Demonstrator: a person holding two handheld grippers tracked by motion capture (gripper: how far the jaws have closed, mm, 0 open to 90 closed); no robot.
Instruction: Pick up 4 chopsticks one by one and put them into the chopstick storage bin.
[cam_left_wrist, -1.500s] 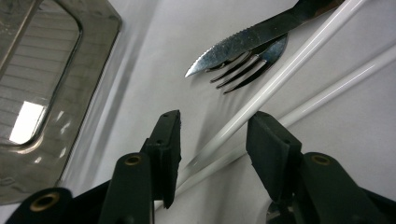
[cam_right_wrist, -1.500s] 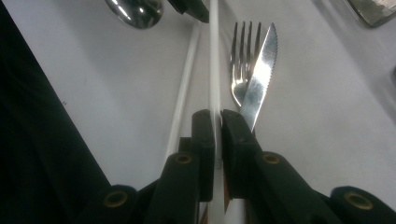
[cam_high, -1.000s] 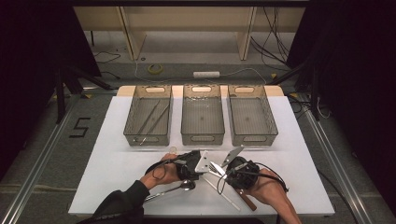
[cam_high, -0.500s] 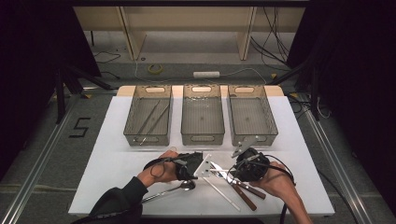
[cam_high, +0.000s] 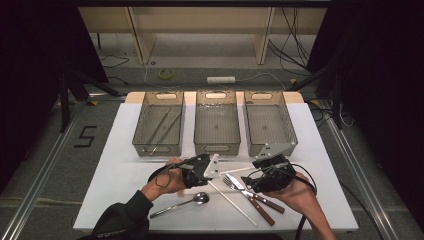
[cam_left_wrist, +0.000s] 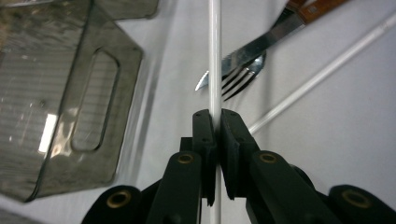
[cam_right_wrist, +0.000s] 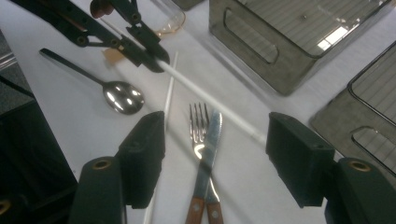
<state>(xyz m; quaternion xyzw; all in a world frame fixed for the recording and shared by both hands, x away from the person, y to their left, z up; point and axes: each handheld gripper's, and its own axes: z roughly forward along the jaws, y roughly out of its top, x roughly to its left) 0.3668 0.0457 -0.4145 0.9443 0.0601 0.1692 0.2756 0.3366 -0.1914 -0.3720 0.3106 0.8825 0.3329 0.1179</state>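
Left gripper (cam_left_wrist: 215, 122): I have its jaws pinching the thin white plastic chopstick (cam_left_wrist: 214, 56).
Right gripper (cam_right_wrist: 215, 154): jaws just spread, nothing between them.
Risk: with one narrow pinch, I judge the stick may swivel or slip out.

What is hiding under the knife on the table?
A fork lies under the knife. Its tines poke out beside the blade, and both wooden handles show lower down. The fork's middle part is covered by the blade, so it cannot be seen.

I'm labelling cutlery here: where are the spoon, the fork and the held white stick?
spoon (cam_right_wrist: 123, 99), right gripper view, bowl.
fork (cam_right_wrist: 199, 122), right gripper view, tines.
white stick (cam_left_wrist: 214, 60), left gripper view, shaft above the jaws.
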